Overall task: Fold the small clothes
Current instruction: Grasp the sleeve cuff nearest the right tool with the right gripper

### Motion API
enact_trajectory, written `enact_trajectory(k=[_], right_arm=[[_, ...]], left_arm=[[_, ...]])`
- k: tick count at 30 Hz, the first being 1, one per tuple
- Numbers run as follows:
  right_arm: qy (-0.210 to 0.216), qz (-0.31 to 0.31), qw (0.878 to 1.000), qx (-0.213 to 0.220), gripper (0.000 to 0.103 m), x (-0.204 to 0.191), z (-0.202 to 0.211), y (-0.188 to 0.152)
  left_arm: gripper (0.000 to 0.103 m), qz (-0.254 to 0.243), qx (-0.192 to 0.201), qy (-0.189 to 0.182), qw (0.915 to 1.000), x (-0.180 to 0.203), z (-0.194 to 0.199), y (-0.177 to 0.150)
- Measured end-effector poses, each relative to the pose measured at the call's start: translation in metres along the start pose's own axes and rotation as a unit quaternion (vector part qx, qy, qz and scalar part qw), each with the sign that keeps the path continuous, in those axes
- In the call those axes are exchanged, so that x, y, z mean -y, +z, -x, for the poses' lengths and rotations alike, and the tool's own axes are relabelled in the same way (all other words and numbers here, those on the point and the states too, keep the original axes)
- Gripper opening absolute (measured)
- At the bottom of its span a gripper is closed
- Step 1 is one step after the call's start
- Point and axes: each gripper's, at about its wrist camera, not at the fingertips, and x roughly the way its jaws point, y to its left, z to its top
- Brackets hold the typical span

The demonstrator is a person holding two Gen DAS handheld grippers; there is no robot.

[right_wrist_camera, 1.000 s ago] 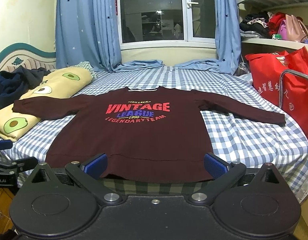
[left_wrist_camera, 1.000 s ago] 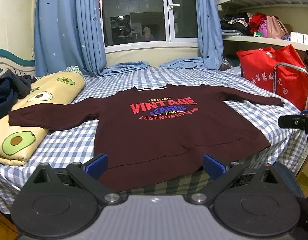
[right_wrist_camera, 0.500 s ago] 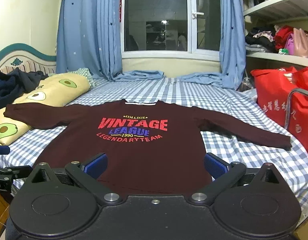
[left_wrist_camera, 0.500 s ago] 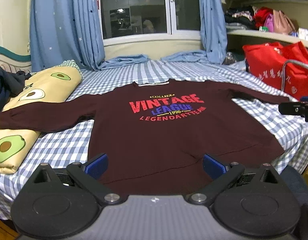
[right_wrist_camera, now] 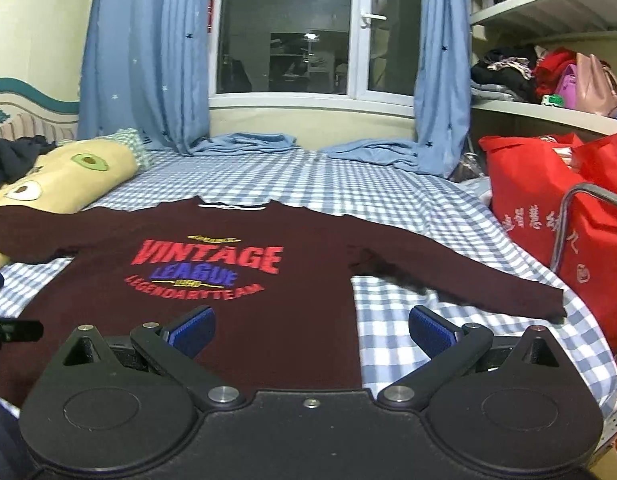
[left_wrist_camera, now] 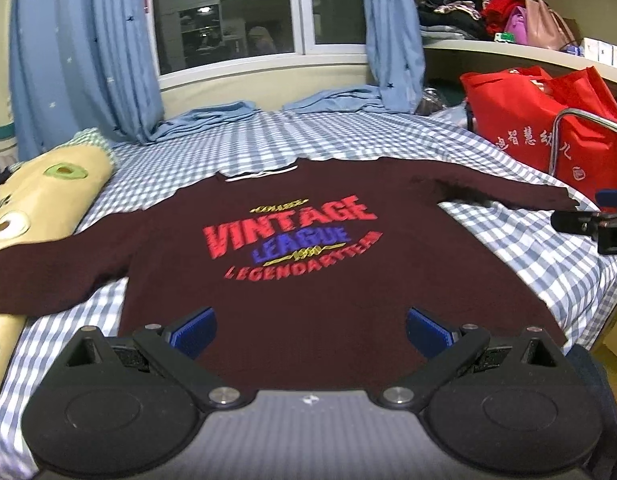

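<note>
We are working over the checked bed (left_wrist_camera: 348,136), where the maroon sweater (left_wrist_camera: 308,280) is lying flat, face up, both sleeves spread wide. We are judging this the approach before the first fold (nothing is folded yet). Next, we are thinking, each sleeve needs gripping. Left gripper (left_wrist_camera: 310,330) and right gripper (right_wrist_camera: 312,330) are hovering, fingers wide apart, holding nothing.

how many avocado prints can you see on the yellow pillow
2 in the right wrist view: one avocado print near the yellow pillow's far end, one avocado print nearer the camera. More may be hidden under the sweater's sleeve or beyond the frame edge.
</note>
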Motion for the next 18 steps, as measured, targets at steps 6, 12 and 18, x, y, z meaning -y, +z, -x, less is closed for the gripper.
enact_trajectory(k=[6, 12, 18], right_arm=[[-0.029, -0.033, 0.999, -0.022, 0.103, 0.045, -0.029, 0.005], [-0.081, -0.105, 0.991, -0.028, 0.102, 0.125, -0.072, 0.006], [-0.111, -0.180, 0.977, -0.010, 0.100, 0.209, -0.112, -0.007]], left_arm=[[0.102, -0.016, -0.014, -0.013, 0.9997, 0.020, -0.035, 0.033], [0.102, 0.002, -0.016, -0.029, 0.9995, 0.029, -0.053, 0.054], [0.102, -0.001, -0.007, -0.023, 0.9997, 0.036, -0.060, 0.074]])
